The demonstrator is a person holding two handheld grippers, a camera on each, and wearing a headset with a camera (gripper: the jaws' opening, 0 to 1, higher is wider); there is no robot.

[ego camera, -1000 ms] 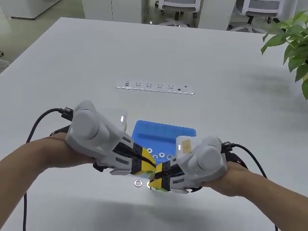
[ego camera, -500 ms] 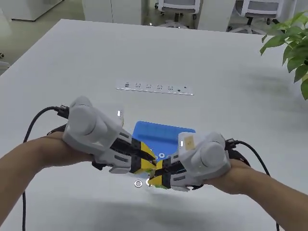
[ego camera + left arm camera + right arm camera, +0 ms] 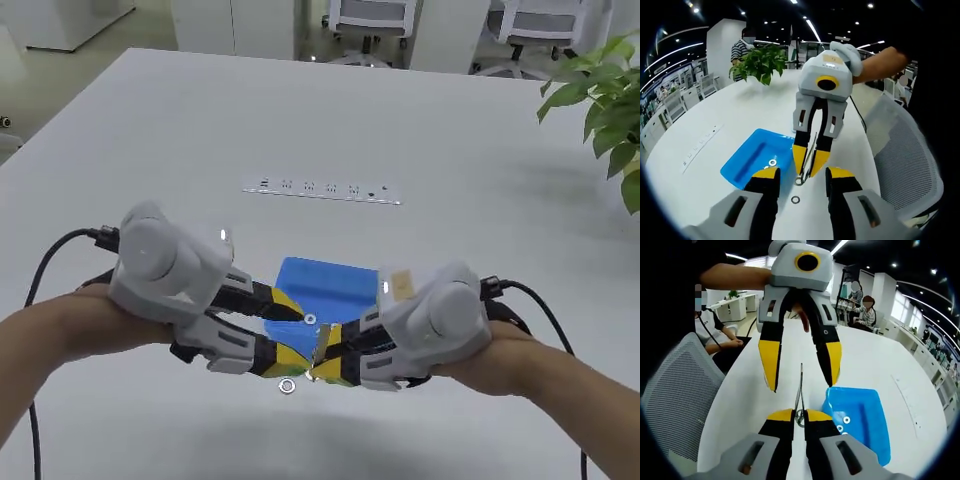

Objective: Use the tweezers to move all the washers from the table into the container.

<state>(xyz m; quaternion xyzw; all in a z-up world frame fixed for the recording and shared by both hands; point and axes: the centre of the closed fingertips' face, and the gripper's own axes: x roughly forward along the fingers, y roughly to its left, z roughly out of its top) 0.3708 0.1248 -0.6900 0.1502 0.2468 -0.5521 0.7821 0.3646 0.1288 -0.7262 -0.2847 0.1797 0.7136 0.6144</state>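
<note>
Head view: two grey hand-held tools with yellow-and-black jaws meet tip to tip over the white bench (image 3: 450,140), on the near side of a shallow blue plastic container (image 3: 335,283). The right tool (image 3: 326,372) has its jaws pressed together on a pair of slim silver metal tweezers (image 3: 320,345), seen as a thin sliver between the two tools. The left tool (image 3: 290,338) faces it with jaws spread wide, gripping nothing. One small silver metal washer (image 3: 287,385) lies on the bench just in front of the jaw tips; another washer (image 3: 310,320) shows against the container's near part. A white power strip (image 3: 322,187) lies beyond the container, and a green leafy plant (image 3: 600,90) stands at the far right. Left gripper view: the tweezers' points reach down toward the bench beside a washer (image 3: 799,181), though whether they touch it cannot be told; a second washer (image 3: 795,200) lies nearer the camera, and one rests inside the container. Right gripper view: the tweezers run forward from the closed jaws into the gap between the left tool's open jaws, touching neither; several washers lie in the container to the right.
</note>
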